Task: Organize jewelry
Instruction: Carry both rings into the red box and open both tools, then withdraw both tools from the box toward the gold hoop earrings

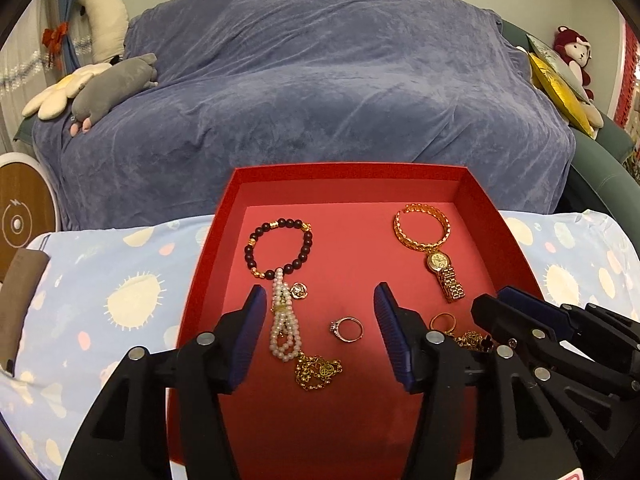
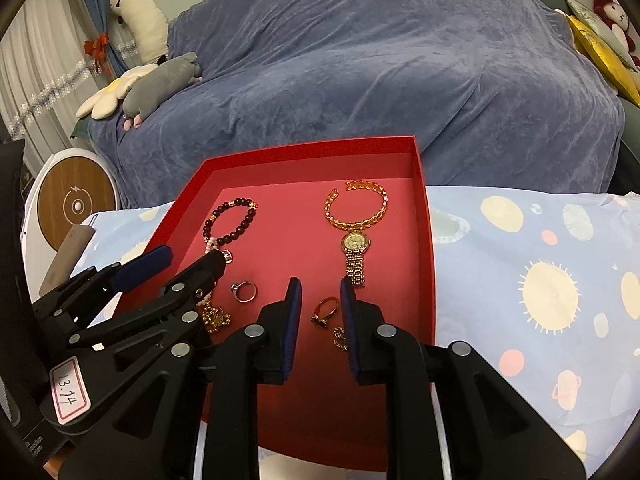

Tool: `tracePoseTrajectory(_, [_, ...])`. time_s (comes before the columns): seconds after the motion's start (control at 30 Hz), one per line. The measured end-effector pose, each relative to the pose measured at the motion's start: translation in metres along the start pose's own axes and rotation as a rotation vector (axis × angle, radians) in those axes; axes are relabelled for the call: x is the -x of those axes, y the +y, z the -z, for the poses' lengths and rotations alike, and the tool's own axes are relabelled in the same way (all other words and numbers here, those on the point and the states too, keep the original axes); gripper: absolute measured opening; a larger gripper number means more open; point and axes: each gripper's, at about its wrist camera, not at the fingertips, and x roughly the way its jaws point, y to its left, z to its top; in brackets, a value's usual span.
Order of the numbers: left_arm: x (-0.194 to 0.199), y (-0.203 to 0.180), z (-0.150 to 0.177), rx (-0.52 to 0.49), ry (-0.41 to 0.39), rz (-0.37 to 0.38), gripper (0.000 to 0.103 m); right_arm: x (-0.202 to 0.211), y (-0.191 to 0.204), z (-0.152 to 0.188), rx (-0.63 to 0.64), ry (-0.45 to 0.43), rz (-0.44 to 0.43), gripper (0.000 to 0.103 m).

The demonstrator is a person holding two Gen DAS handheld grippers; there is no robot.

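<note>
A red tray holds the jewelry. In it lie a dark bead bracelet, a pearl strand, a silver ring, a gold chain, a gold bangle, a gold watch and a gold ring with a dark stone. My left gripper is open above the tray around the silver ring and pearls. My right gripper is open and empty, its jaws either side of the gold ring.
The tray sits on a pale blue cloth with sun prints. A sofa under a blue cover stands behind, with plush toys on it. A round wooden-faced device stands at left.
</note>
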Motion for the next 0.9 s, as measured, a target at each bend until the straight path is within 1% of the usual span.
tracePoseTrajectory(0.13, [0.031,0.0,0.001,-0.012,-0.036,-0.008,0.066,0.034,-0.003,0.004,-0.01,-0.043,-0.017,0.036])
tracePoseTrajectory(0.2, [0.048,0.0,0.005,-0.023,-0.049,-0.014,0.067,0.055,-0.003,0.01,-0.009,-0.062,-0.024,0.036])
tracePoseTrajectory(0.27, [0.067,-0.001,0.013,-0.03,-0.061,-0.016,0.069,0.074,-0.004,0.018,-0.007,-0.077,-0.029,0.039])
tracePoseTrajectory(0.3, [0.076,-0.001,0.016,-0.034,-0.067,-0.02,0.07,0.084,-0.004,0.023,-0.008,-0.083,-0.032,0.045])
tracePoseTrajectory(0.33, [0.085,-0.001,0.021,-0.04,-0.073,-0.028,0.07,0.093,-0.004,0.028,-0.011,-0.087,-0.036,0.049])
tracePoseTrajectory(0.4, [0.101,-0.002,0.033,-0.05,-0.077,-0.045,0.071,0.109,-0.003,0.04,-0.008,-0.087,-0.04,0.05])
tracePoseTrajectory(0.47, [0.114,-0.001,0.046,-0.049,-0.067,-0.037,0.071,0.124,-0.001,0.053,0.003,-0.09,-0.035,0.051])
tracePoseTrajectory(0.5, [0.121,0.001,0.055,-0.046,-0.06,-0.031,0.073,0.131,0.0,0.062,0.006,-0.091,-0.033,0.053])
tracePoseTrajectory(0.57, [0.132,0.006,0.071,-0.039,-0.043,-0.04,0.075,0.142,0.001,0.077,0.012,-0.087,-0.035,0.055])
tracePoseTrajectory(0.67, [0.145,0.015,0.097,-0.009,-0.015,-0.04,0.078,0.149,0.001,0.104,0.003,-0.052,-0.037,0.055])
tracePoseTrajectory(0.73, [0.15,0.02,0.111,0.014,0.008,-0.041,0.078,0.15,0.002,0.122,-0.013,-0.029,-0.05,0.055])
tracePoseTrajectory(0.8, [0.154,0.024,0.123,0.035,0.007,-0.052,0.078,0.146,0.007,0.138,0.009,-0.003,-0.047,0.055])
tracePoseTrajectory(0.83, [0.155,0.024,0.128,0.033,0.006,-0.055,0.078,0.143,0.012,0.143,0.027,0.004,-0.037,0.055])
tracePoseTrajectory(0.9, [0.152,0.023,0.133,-0.002,0.008,-0.053,0.078,0.134,0.019,0.149,0.059,0.026,-0.035,0.055])
